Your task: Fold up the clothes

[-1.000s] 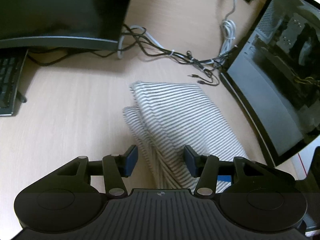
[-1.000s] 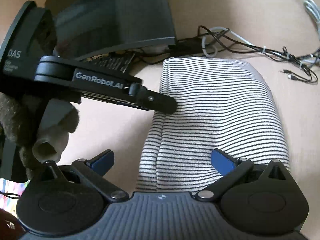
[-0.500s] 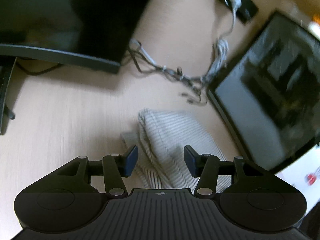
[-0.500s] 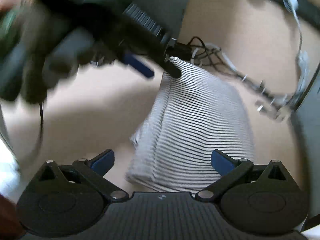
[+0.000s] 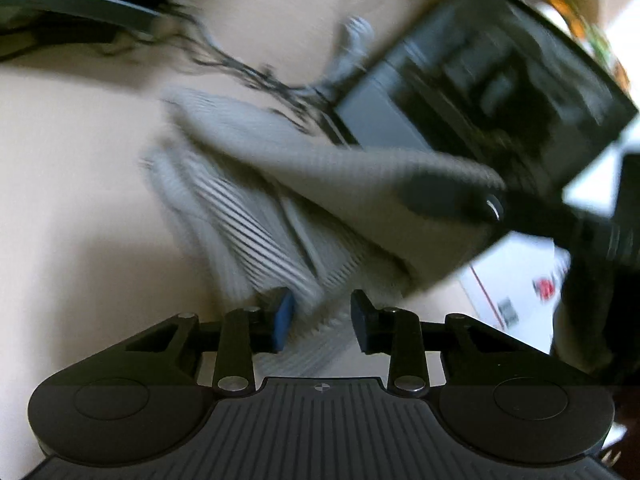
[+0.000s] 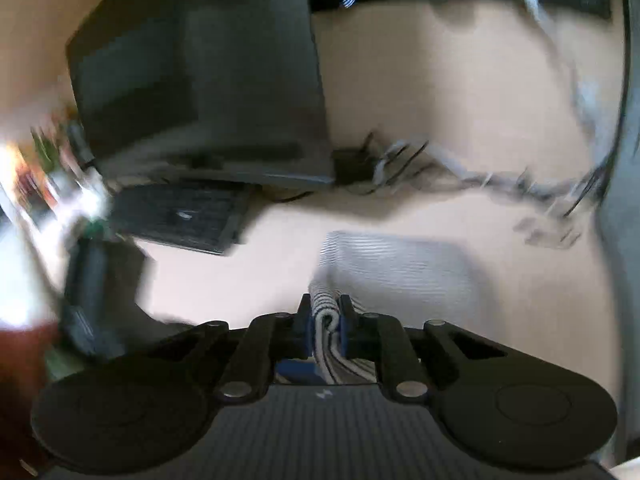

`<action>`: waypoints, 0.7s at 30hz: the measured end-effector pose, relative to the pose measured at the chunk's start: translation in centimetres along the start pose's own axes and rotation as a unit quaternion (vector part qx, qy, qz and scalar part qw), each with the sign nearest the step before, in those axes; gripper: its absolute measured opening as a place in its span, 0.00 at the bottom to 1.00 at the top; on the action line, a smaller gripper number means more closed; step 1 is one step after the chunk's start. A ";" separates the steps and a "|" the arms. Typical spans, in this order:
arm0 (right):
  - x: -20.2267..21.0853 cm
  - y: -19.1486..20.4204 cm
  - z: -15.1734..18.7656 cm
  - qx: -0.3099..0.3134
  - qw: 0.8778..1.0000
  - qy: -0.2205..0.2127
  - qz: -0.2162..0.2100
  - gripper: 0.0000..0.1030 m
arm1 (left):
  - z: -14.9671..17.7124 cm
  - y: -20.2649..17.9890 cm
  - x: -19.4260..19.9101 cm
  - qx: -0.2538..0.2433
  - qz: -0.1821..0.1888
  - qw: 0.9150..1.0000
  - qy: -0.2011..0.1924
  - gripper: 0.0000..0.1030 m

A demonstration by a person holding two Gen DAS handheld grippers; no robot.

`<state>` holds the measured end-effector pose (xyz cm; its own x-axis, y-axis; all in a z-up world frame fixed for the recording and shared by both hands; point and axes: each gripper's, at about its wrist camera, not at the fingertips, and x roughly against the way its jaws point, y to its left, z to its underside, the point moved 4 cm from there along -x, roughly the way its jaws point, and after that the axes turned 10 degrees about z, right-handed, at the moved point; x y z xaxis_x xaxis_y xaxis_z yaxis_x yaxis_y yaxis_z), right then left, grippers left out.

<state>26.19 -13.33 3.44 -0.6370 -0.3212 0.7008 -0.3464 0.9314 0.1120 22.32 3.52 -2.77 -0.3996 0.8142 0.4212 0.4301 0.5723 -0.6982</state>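
A folded grey-and-white striped garment (image 5: 288, 200) lies on the light wooden desk (image 5: 72, 200); it also shows in the right wrist view (image 6: 400, 268). My right gripper (image 6: 325, 326) is shut on a bunched edge of it and shows in the left wrist view (image 5: 448, 196), lifting one side of the cloth. My left gripper (image 5: 322, 316) is open, its fingers straddling the garment's near corner without pinching it. Both views are blurred by motion.
A dark monitor (image 6: 200, 80) and keyboard (image 6: 180, 216) stand at the back left. A tangle of cables (image 5: 248, 68) runs behind the garment. A black computer case (image 5: 500, 80) stands at the right. White paper (image 5: 516, 276) lies beside it.
My right gripper has closed on the garment's edge and raised it. My left gripper has moved in close to the garment's near corner, still open. Both cameras swung fast.
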 end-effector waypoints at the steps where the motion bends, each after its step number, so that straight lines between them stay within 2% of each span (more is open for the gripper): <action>1: -0.4 -0.2 -0.3 -0.023 0.999 0.015 -0.021 0.11 | 0.3 -0.2 0.0 -0.009 0.002 1.000 0.005 0.39; 3: -2.1 -0.3 1.0 -0.022 0.998 0.053 -0.024 0.11 | 1.0 -0.5 0.3 -0.022 0.006 1.000 0.013 0.45; 6: -3.9 -0.5 3.5 -0.017 0.996 0.087 -0.020 0.12 | 1.5 0.0 3.5 -0.019 0.000 1.000 0.007 0.50; 9: -3.8 1.4 5.2 0.053 0.996 0.071 0.010 0.13 | 0.1 1.0 6.5 -0.013 -0.032 0.999 -0.024 0.50; 11: -3.7 2.6 6.3 0.100 0.993 0.059 0.030 0.14 | -1.8 0.5 7.0 -0.024 -0.028 0.998 -0.046 0.50; 13: -3.9 3.8 7.0 0.145 0.987 0.048 0.052 0.20 | -4.1 -0.7 6.0 -0.046 -0.017 0.997 -0.060 0.52; 16: -3.7 4.9 7.4 0.178 0.981 0.041 0.069 0.27 | -6.8 -0.9 2.2 -0.053 -0.020 0.996 -0.065 0.52; 20: -2.9 4.8 6.9 0.178 0.981 0.040 0.069 0.34 | -7.3 2.1 -3.0 -0.040 -0.065 0.997 -0.026 0.44; 21: -2.0 4.2 6.5 0.166 0.983 0.036 0.063 0.43 | -7.0 2.5 -3.2 -0.041 -0.068 0.997 -0.025 0.41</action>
<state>21.58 -9.92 -2.06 -0.6422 -0.1827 0.7445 -0.4813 0.8520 -0.2061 30.37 3.02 -1.77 -0.4974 0.7235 0.4787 0.4323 0.6851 -0.5863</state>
